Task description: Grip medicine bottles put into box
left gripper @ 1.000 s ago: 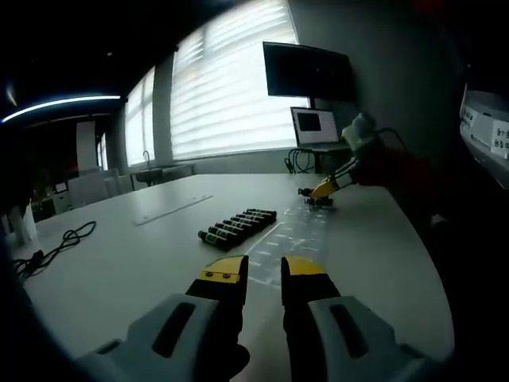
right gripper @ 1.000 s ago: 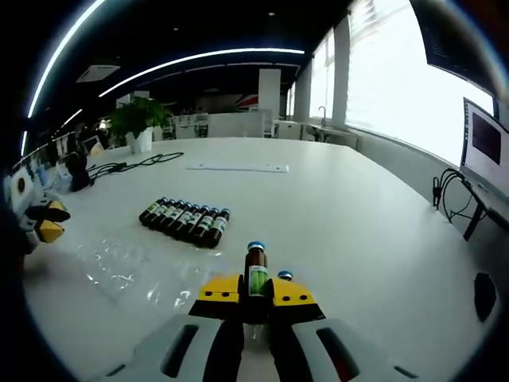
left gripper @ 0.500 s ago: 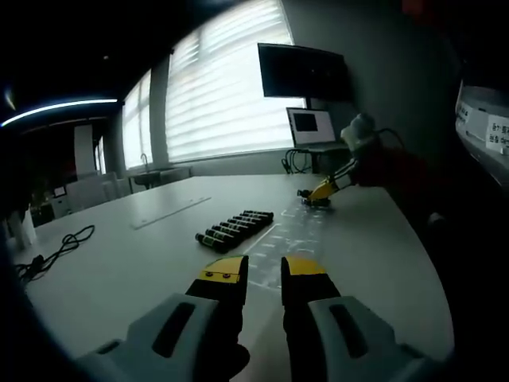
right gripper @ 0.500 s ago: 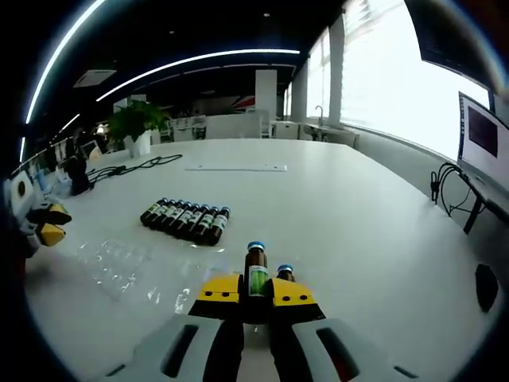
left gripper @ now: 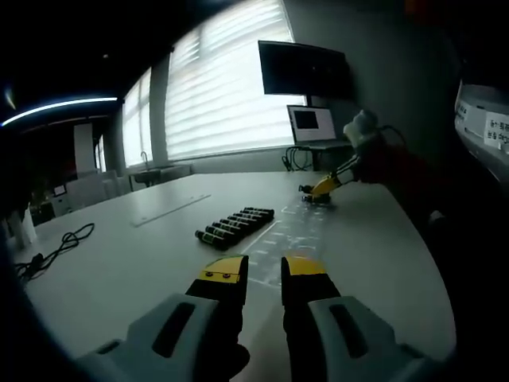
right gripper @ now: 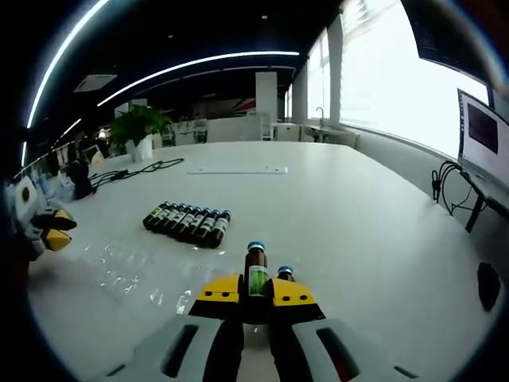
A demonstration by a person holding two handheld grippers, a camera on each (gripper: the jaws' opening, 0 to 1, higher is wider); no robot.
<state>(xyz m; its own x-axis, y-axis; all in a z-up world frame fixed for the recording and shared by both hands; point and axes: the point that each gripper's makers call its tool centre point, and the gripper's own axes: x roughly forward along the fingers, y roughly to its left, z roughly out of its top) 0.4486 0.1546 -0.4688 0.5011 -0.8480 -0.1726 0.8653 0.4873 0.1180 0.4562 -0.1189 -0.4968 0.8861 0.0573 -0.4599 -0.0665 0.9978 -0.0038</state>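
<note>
The right gripper (right gripper: 254,290) has its yellow-tipped jaws closed on a small brown glass medicine bottle with a blue cap and green label (right gripper: 255,272), held upright; a second blue-capped bottle (right gripper: 285,274) stands just beside it. Ahead and left lies a row of dark bottles (right gripper: 187,220), with a clear plastic tray (right gripper: 119,267) nearer. The left gripper (left gripper: 265,270) hovers over the white table (left gripper: 119,263), jaws narrowly apart, holding nothing.

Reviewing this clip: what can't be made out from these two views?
- Held bottle: base hidden between the right gripper jaws, right gripper view.
- Second bottle: mostly hidden behind the jaw.
- Row of bottles labels: too small.
- Clear tray: outline lost in glare.
</note>
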